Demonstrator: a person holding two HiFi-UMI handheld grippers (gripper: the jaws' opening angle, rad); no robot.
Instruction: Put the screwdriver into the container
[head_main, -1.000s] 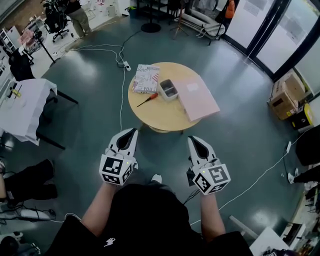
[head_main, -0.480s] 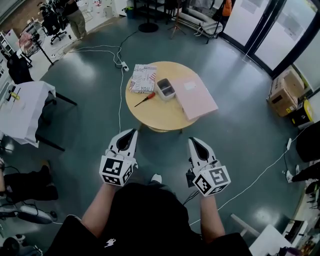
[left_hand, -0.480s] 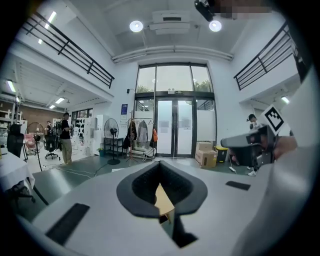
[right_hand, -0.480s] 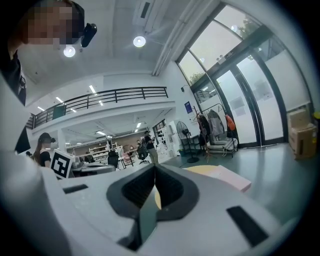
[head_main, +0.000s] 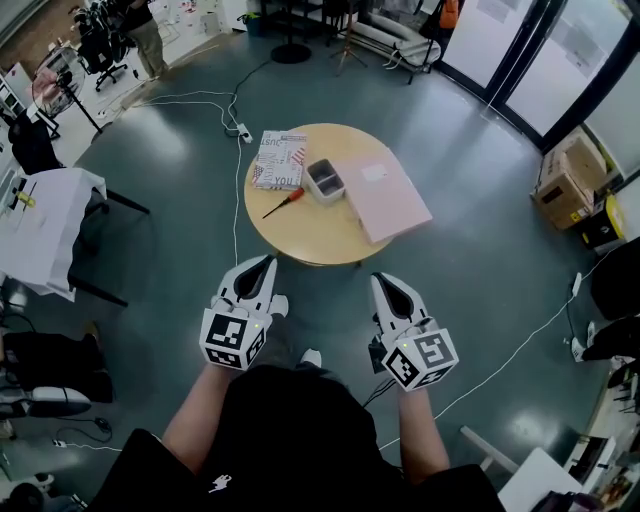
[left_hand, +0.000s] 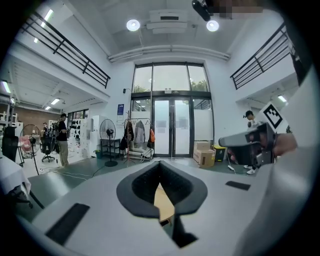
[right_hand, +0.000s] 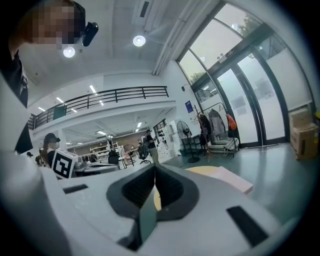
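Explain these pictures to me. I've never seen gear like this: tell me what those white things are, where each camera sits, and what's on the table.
No robot here: a person holds a left gripper and a right gripper, one per hand. One picture looks down from the person's head; the others look along each gripper's jaws. Both pairs are shut, holding nothing. The round table ahead carries a screwdriver, a small container, a pink board and a printed booklet.

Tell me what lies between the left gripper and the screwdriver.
Only a strip of floor and bare tabletop, as the head view shows.
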